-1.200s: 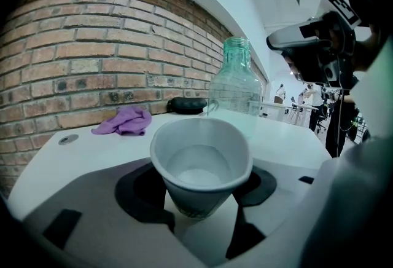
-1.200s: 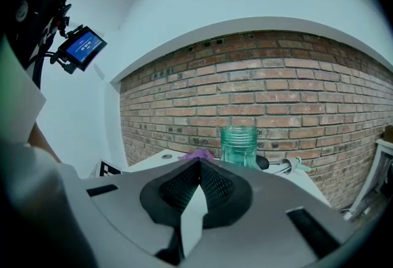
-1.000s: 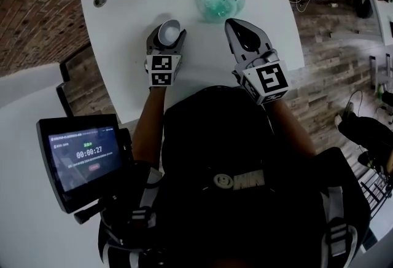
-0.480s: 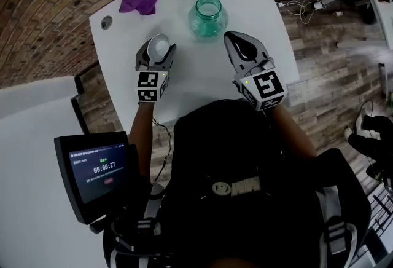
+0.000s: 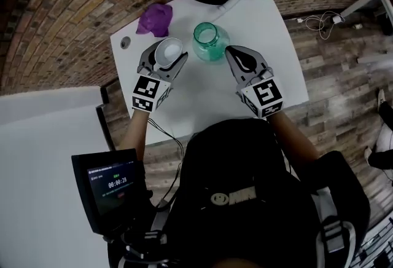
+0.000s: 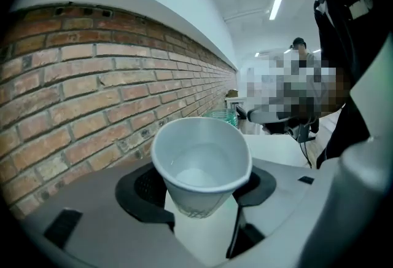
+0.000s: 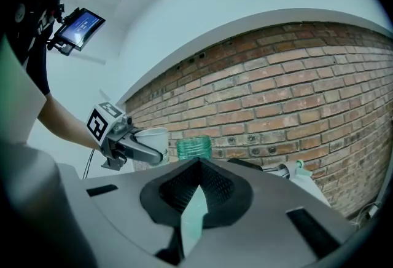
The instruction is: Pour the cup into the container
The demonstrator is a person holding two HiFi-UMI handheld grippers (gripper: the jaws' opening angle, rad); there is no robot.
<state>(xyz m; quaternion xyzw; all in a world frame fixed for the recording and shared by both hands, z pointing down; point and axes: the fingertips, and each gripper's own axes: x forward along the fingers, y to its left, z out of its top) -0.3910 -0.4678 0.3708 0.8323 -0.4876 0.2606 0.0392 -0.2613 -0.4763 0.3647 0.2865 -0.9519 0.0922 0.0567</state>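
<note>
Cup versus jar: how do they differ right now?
The white paper cup is clamped in the left tool; the jar stands free on the table. The cup is opaque white; the jar is see-through green glass. Both are open-topped.

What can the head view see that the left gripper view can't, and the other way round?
Only the head view: the purple cloth, the right gripper and the screen. Only the left gripper view: a ceiling light and, close up, the black pads pressing the cup. Both: the cup, held in the left gripper, and the green jar.
</note>
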